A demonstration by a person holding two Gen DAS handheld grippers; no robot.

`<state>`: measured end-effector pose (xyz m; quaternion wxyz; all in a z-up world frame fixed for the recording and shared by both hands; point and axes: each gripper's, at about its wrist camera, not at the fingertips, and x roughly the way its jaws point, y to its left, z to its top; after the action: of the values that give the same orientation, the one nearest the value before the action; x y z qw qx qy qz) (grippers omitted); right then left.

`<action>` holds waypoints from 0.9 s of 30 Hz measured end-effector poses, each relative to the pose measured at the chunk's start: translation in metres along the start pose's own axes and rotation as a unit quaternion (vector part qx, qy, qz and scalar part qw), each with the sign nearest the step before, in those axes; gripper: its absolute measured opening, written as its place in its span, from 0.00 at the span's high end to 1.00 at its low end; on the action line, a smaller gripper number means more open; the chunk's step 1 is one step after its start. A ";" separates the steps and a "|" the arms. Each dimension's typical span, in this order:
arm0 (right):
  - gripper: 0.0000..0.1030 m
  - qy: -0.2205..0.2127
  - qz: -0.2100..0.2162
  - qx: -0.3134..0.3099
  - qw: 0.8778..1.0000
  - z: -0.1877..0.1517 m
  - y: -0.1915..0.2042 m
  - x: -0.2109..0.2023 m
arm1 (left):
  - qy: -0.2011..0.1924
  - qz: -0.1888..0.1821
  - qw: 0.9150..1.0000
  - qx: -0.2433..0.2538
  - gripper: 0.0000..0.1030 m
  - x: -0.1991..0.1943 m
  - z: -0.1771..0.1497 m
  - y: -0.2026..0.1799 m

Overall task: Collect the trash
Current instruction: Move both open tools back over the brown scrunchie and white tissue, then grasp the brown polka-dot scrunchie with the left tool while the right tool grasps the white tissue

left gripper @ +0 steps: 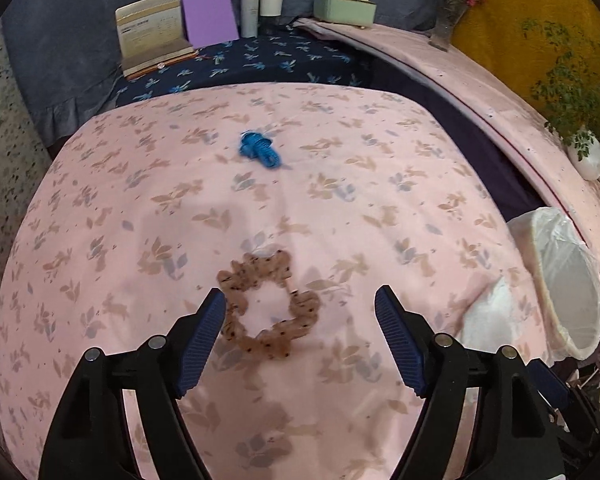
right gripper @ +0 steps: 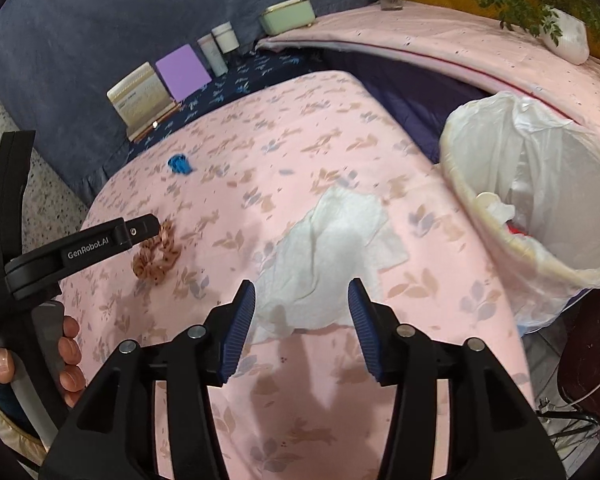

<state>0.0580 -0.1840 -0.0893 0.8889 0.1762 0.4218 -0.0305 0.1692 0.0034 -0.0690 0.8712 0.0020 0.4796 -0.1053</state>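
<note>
- Near bed's right edge: right gripper [right gripper: 302, 322] fingers spread over tissue [right gripper: 332, 256]; pinch its bunched middle, then lift to bin [right gripper: 540, 200].
- Left gripper [left gripper: 300, 334] fingers spread above scrunchie [left gripper: 268, 306].

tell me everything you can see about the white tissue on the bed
The white tissue is a thin, soft-looking paper sheet, crumpled and partly unfolded, lying flat on the pink floral bedspread. It sits near the bed's right edge, beside the bag-lined trash bin. The right hand-held gripper is open, its fingertips either side of the tissue's near end, not clamped on it.
</note>
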 end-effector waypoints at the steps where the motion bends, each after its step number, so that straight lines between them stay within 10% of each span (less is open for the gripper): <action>1: 0.55 0.004 0.000 -0.003 1.000 -0.001 0.002 0.004 | 0.006 0.006 1.000 -0.005 0.28 0.005 -0.003 0.007; 27: 0.60 0.021 -0.014 -0.028 0.999 0.012 0.022 0.056 | 0.034 -0.001 0.999 -0.028 0.23 0.057 0.011 0.015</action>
<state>0.1073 -0.1620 -0.1185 0.8841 0.1456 0.4432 -0.0277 0.2103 0.0071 -0.1124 0.8542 -0.0192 0.5113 -0.0924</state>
